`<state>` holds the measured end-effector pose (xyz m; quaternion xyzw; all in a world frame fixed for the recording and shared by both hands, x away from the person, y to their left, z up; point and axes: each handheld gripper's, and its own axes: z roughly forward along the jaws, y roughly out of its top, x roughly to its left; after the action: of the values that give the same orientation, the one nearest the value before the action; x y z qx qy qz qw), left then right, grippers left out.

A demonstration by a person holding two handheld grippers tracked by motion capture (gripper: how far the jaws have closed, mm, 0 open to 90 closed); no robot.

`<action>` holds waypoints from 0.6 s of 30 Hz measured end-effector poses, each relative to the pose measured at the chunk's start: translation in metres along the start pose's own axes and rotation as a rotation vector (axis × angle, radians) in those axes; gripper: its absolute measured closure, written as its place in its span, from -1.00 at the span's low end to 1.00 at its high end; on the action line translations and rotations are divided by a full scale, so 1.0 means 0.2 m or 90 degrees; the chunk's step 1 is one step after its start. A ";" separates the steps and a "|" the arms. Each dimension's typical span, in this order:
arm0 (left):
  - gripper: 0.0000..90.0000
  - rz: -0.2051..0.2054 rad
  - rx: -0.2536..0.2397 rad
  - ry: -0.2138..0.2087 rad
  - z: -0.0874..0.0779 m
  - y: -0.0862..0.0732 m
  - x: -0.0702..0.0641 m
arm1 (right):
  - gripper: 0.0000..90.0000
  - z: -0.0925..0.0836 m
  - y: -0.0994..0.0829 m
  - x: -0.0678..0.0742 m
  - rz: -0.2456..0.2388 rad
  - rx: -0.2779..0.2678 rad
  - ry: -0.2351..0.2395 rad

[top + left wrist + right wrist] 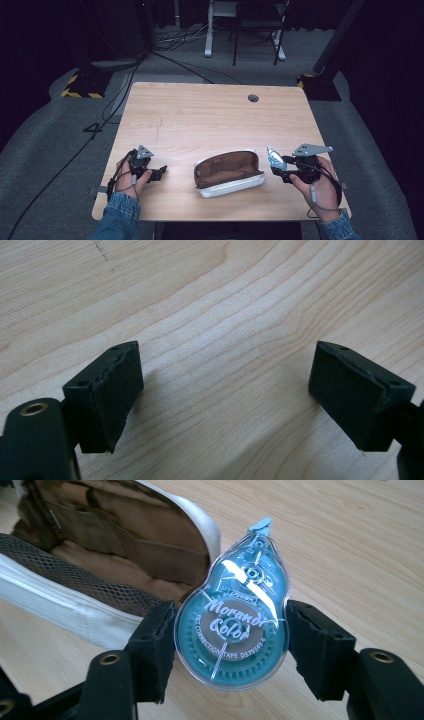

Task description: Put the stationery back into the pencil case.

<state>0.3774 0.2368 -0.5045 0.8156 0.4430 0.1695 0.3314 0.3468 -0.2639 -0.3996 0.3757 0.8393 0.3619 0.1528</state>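
Correction tape [232,625] clamped in raised right claw [276,163].

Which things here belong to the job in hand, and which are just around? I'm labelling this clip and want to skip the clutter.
In the job:
- correction tape, clamped in the right gripper
- open pencil case, white outside, brown inside
- left gripper, jaws open, over bare table

Just around:
- chair beyond the table
- cables on the floor
- yellow-and-black stand base

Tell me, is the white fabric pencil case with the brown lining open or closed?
Open. The white fabric pencil case with the brown lining lies spread on the wooden table, showing its brown inside and mesh pocket.
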 end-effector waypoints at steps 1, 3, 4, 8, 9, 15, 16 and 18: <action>-0.68 -0.001 0.000 0.001 0.00 0.00 0.00 | -0.13 0.00 0.01 0.01 -0.002 -0.001 0.004; -0.67 -0.003 -0.001 0.004 0.00 0.00 0.00 | -0.13 -0.01 0.02 0.02 -0.006 -0.002 0.010; -0.67 -0.004 -0.001 0.004 0.00 0.00 -0.01 | -0.13 -0.01 0.03 0.03 -0.009 -0.003 0.013; -0.67 -0.007 -0.002 0.007 0.00 0.00 -0.01 | -0.13 -0.01 0.06 0.06 -0.021 -0.004 0.027; -0.67 -0.007 -0.002 0.007 0.00 0.00 -0.01 | -0.13 0.00 0.06 0.07 -0.024 -0.004 0.032; -0.67 -0.008 -0.002 0.008 0.00 0.00 -0.01 | -0.13 0.01 0.11 0.12 -0.044 -0.004 0.054; -0.67 -0.008 -0.002 0.008 0.00 0.00 -0.01 | -0.13 0.02 0.12 0.12 -0.047 -0.005 0.057; -0.67 -0.007 -0.003 0.007 0.00 0.00 -0.01 | -0.13 0.02 0.13 0.13 -0.052 -0.005 0.062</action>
<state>0.3769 0.2352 -0.5048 0.8114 0.4492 0.1734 0.3314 0.3451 -0.2294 -0.3835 0.3223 0.8591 0.3766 0.1278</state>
